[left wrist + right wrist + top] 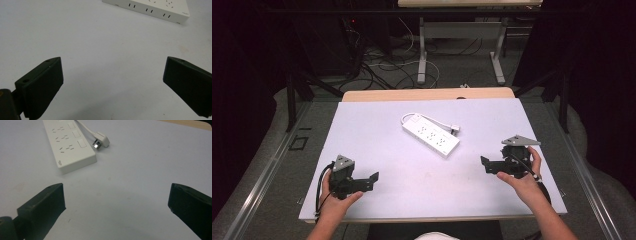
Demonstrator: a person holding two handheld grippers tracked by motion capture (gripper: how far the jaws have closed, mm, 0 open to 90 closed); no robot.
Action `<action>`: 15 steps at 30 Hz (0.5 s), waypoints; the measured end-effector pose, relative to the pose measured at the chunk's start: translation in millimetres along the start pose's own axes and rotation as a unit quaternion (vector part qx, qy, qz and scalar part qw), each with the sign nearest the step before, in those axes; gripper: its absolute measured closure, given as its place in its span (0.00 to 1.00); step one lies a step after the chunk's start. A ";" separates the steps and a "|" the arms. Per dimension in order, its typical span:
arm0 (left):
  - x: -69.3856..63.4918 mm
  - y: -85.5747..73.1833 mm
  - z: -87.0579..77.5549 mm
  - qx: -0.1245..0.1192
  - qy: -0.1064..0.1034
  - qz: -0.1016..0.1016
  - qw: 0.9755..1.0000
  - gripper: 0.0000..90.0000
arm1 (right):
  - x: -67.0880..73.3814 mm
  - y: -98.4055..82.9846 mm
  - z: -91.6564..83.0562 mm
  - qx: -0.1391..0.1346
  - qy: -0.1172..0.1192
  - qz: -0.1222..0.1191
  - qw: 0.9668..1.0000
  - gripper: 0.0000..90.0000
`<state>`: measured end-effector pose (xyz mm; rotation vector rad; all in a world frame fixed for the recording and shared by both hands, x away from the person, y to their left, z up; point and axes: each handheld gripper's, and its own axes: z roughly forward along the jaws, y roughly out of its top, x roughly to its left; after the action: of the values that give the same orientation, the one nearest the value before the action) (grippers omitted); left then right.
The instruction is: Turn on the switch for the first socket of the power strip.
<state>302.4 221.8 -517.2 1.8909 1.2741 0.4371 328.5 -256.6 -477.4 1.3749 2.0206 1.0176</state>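
Pale counter [377, 130] under a dim room, cables on the floor beyond its far edge. White power strip [430, 135] lies flat near the counter's middle, slightly toward the far side, its cord [432, 118] looped round the far end and its plug [455, 130] resting just beside the strip's right flank. My left gripper [373, 179] sits near the front left, my right gripper [483, 162] near the front right; both are well apart from the strip. On each, my fingers [45, 82] stand wide apart and hold nothing, as the right gripper view confirms [42, 207]. Judged risks: the strip looks smooth and light, so a push from one side alone may skate it across the counter; pinching the plug off-centre may let it twist, and the short cord may drag the strip along
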 end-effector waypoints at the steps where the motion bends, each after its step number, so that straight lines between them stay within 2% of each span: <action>1: 0.0 0.0 -0.1 0.000 0.000 0.000 1.000 0.03 | 0.2 2.2 0.6 0.001 0.001 -0.002 1.000 0.01; 13: 2.2 -0.8 -0.6 -0.007 0.006 -0.006 1.000 0.04 | 4.2 27.7 8.8 0.012 0.010 -0.011 1.000 0.05; 15: 2.5 -0.5 -1.6 -0.003 0.005 -0.006 1.000 0.04 | 5.1 32.2 10.8 0.016 0.013 -0.012 1.000 0.07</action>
<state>302.1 224.8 -516.9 1.8785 1.2893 0.4447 352.7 -241.6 -458.1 1.3558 2.0761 1.0019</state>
